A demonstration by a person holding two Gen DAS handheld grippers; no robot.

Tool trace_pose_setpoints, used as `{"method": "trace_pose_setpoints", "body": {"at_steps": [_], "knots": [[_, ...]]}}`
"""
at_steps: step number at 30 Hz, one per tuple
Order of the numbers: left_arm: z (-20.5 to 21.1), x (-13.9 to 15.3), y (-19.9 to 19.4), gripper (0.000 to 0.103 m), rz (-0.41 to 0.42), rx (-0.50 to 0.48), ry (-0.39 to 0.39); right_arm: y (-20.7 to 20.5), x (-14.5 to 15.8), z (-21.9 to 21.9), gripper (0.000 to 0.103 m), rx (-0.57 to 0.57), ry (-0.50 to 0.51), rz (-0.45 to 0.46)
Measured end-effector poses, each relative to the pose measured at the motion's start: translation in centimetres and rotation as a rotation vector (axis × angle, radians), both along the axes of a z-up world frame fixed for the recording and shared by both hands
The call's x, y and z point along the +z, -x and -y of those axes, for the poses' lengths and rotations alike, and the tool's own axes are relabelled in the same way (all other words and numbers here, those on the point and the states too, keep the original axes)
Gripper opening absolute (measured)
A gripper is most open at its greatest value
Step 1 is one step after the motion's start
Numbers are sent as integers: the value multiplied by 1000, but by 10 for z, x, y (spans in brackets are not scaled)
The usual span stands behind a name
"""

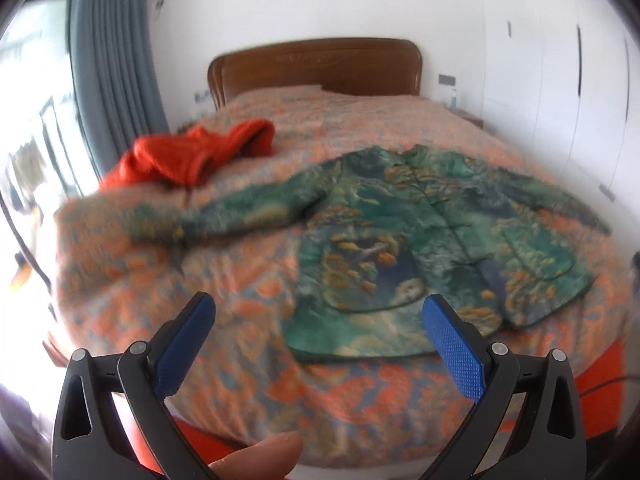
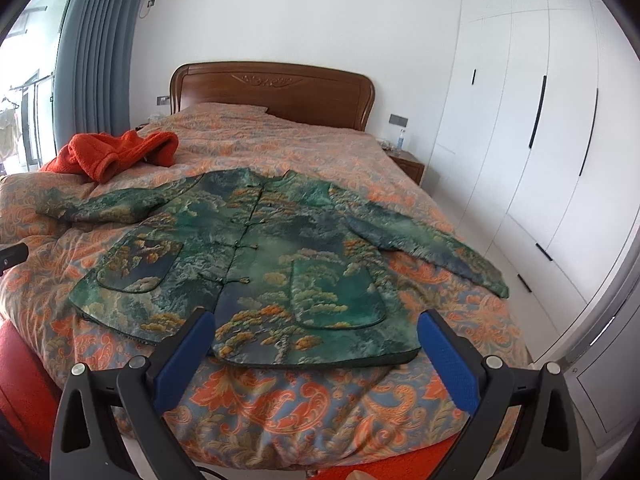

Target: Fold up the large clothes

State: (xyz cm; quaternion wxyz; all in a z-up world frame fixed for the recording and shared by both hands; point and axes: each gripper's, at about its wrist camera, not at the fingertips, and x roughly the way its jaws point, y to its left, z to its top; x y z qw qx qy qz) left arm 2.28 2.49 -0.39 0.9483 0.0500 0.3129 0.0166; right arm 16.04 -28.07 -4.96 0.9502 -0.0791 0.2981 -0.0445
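Big bed (image 2: pixel 280 408) filling the room, patterned cover all over. Green jacket (image 2: pixel 256 264) laid flat, front up, sleeves out, near the bed's foot, spread ready for folding, by the look of it. Orange garment (image 2: pixel 116 152) heaped beyond the jacket, toward the headboard. Left gripper (image 1: pixel 319 320) and right gripper (image 2: pixel 316 336) both spread wide, hovering short of the jacket's hem, gripping nothing. Left view blurred; jacket's far sleeve end hard to make out.
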Motion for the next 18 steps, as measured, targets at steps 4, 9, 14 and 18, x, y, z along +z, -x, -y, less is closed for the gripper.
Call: {"method": "trace_pose_setpoints", "body": {"at_steps": [4, 9, 14, 18], "knots": [[4, -2, -3, 103, 19, -20, -35, 1, 8, 7, 103, 13, -7, 16], [8, -2, -1, 103, -18, -69, 48, -2, 6, 2, 103, 71, 10, 23], [12, 2, 3, 103, 14, -71, 63, -12, 1, -2, 103, 81, -87, 11], [3, 11, 2, 103, 38, -33, 93, -21, 0, 0, 103, 54, -172, 6]]}}
